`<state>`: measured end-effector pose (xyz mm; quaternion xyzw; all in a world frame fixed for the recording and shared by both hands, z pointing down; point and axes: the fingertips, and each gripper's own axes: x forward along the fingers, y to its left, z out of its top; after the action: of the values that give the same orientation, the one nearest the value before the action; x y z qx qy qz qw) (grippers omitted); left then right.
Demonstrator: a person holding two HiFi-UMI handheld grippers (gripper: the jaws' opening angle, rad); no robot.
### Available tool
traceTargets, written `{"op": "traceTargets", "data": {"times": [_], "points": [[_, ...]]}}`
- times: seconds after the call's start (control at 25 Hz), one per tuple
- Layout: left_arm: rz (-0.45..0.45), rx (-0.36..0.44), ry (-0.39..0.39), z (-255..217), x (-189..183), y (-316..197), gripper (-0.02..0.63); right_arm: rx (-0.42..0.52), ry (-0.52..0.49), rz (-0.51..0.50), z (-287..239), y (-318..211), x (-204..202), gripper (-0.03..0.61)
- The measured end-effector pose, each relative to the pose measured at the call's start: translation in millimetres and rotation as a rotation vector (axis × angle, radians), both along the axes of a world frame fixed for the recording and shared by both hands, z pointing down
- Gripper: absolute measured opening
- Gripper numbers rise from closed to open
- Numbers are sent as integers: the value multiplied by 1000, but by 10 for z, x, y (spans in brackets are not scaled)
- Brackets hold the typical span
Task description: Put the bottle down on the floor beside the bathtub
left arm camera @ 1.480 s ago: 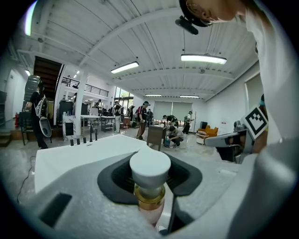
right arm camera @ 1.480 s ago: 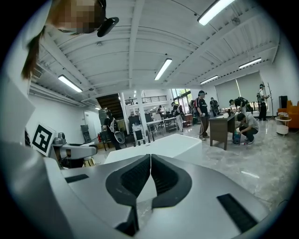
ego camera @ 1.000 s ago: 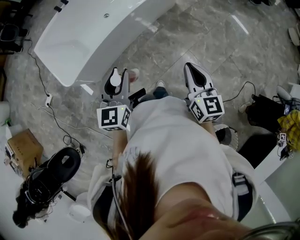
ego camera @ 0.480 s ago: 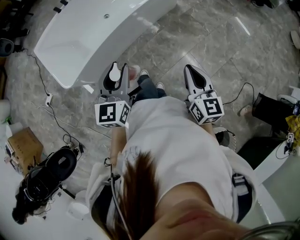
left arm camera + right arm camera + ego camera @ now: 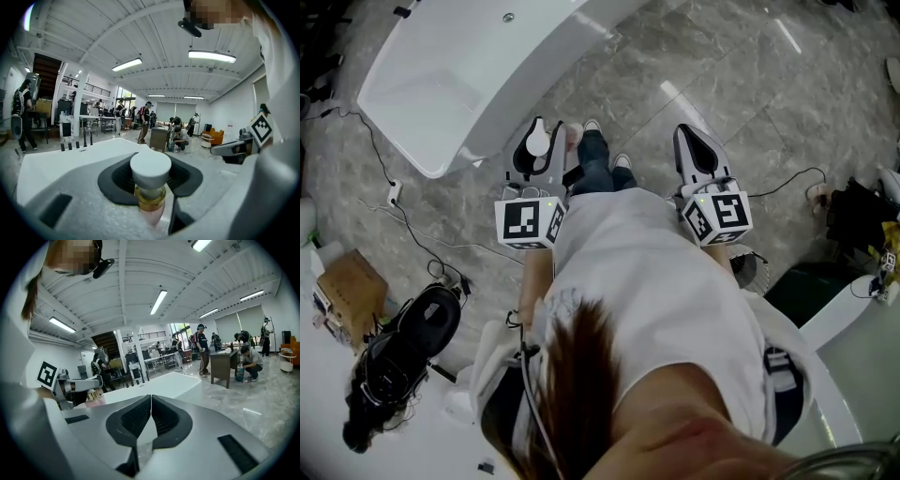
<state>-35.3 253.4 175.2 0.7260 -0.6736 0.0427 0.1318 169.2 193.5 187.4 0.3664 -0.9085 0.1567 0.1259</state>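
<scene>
In the head view my left gripper (image 5: 540, 125) is shut on a small bottle (image 5: 540, 142). The bottle has a white cap, and its pinkish body (image 5: 573, 134) hangs below the jaws. The left gripper view shows the cap (image 5: 150, 168), a gold collar (image 5: 150, 198) and the pink body clamped between the jaws. The gripper hangs over the marble floor, just off the near end of the white bathtub (image 5: 441, 84). My right gripper (image 5: 684, 131) is shut on nothing, to the right over the floor. The right gripper view shows its pads (image 5: 140, 416) closed together.
The person's shoes (image 5: 600, 141) stand between the grippers. Cables (image 5: 403, 230) trail over the floor left of the tub. A cardboard box (image 5: 342, 291) and black gear (image 5: 403, 352) lie at the lower left. People and desks (image 5: 225, 362) are farther off in the hall.
The person has stepped forward, and their legs and shoes now show between the grippers. Both grippers have moved along the floor by the tub's end. The bottle stays gripped.
</scene>
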Motion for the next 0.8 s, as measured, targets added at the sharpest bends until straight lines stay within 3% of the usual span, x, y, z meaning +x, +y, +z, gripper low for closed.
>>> {"op": "traceTargets", "data": {"times": [0.32, 0.8], "points": [[45, -7, -19, 48, -381, -421, 144, 24, -29, 14, -22, -486, -517, 14], [104, 1, -18, 137, -746, -969, 144, 7, -1, 78, 76, -899, -833, 14]]}}
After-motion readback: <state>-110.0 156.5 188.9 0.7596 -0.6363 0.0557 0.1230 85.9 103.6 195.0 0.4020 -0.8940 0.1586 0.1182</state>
